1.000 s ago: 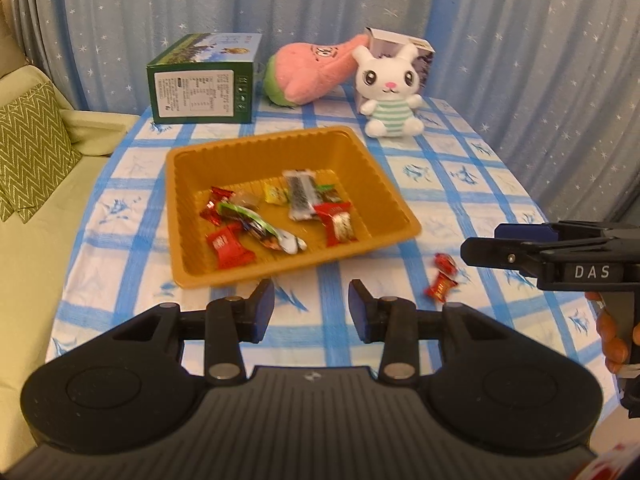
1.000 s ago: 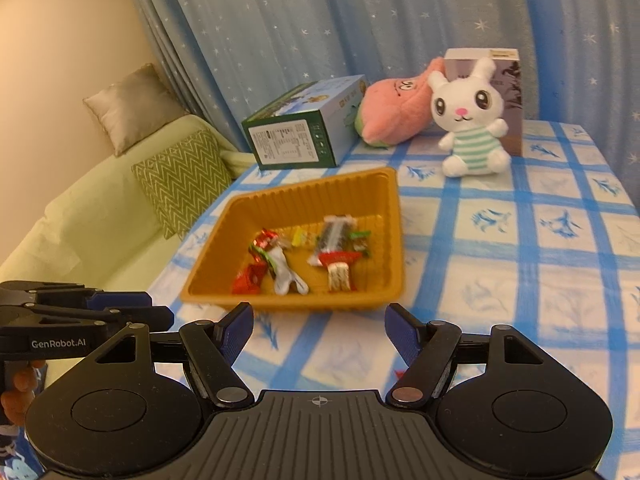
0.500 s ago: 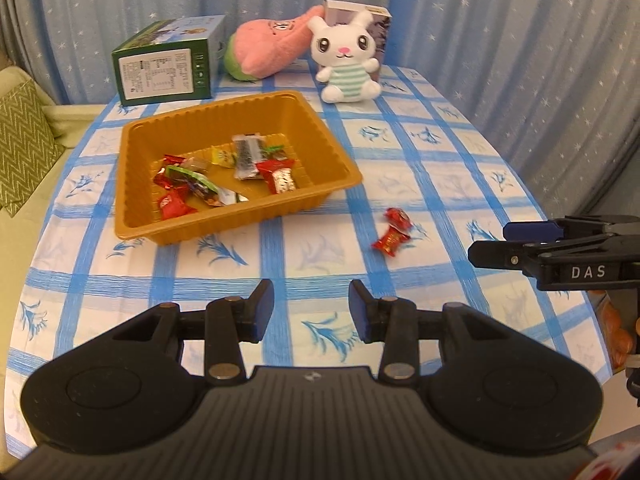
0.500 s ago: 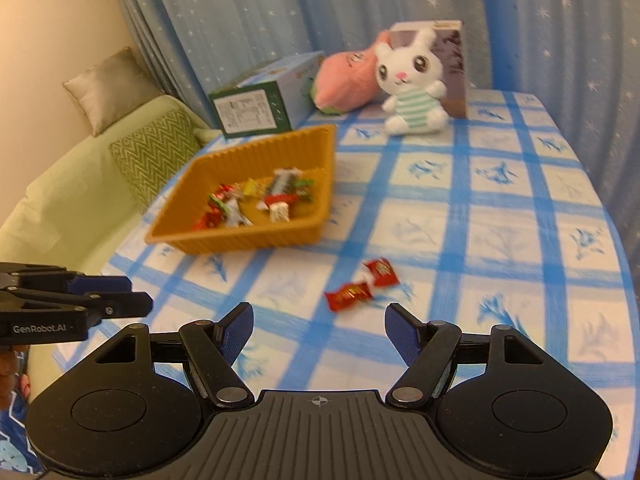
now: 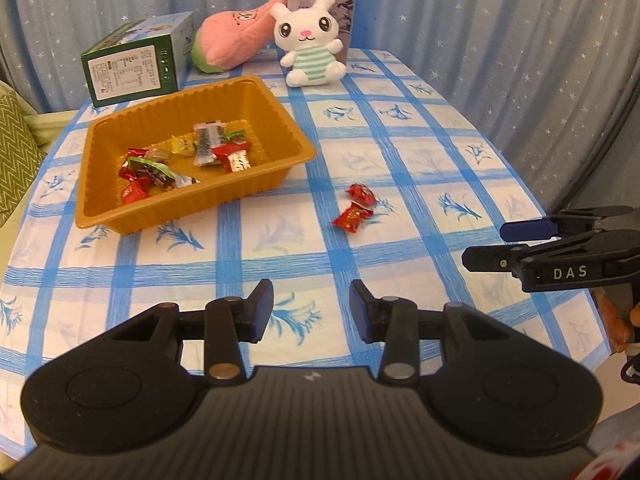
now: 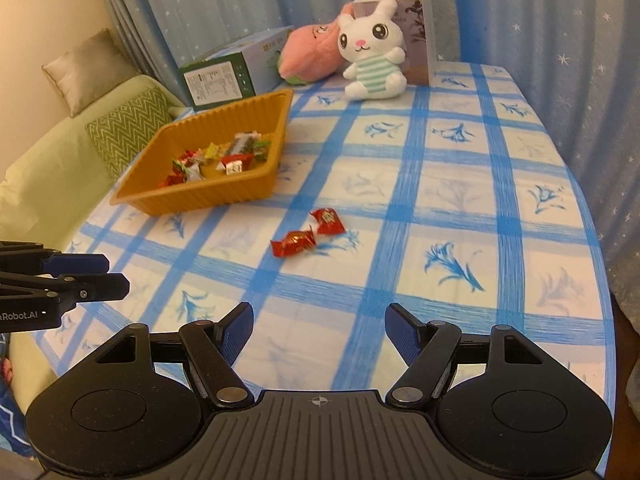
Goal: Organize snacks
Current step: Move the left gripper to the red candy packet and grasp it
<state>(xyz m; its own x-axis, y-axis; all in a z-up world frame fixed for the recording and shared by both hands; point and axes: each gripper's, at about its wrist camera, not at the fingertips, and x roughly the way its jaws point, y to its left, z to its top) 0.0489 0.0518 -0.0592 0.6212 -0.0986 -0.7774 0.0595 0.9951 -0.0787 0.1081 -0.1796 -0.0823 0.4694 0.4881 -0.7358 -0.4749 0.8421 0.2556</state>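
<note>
An orange tray (image 5: 100,204) (image 6: 208,200) holds several wrapped snacks (image 5: 188,156) (image 6: 216,160). Two red wrapped candies lie loose on the blue checked tablecloth, right of the tray: one (image 5: 352,216) (image 6: 294,242) nearer me, one (image 5: 362,193) (image 6: 329,221) just behind it. My left gripper (image 5: 311,310) is open and empty, above the cloth near the front edge. My right gripper (image 6: 319,330) is open and empty, in front of the two candies. Each gripper shows side-on in the other's view: the right (image 5: 560,252), the left (image 6: 60,280).
At the back stand a green box (image 5: 136,64) (image 6: 224,76), a pink plush (image 5: 236,42) (image 6: 310,54), a white bunny plush (image 5: 314,46) (image 6: 372,60) and a grey box (image 5: 340,4) (image 6: 416,32). A sofa with cushions (image 6: 124,128) is left of the table. Curtains hang behind.
Both grippers have pulled back from the tray and risen; the two loose candies came into the right wrist view. Jaws stayed open.
</note>
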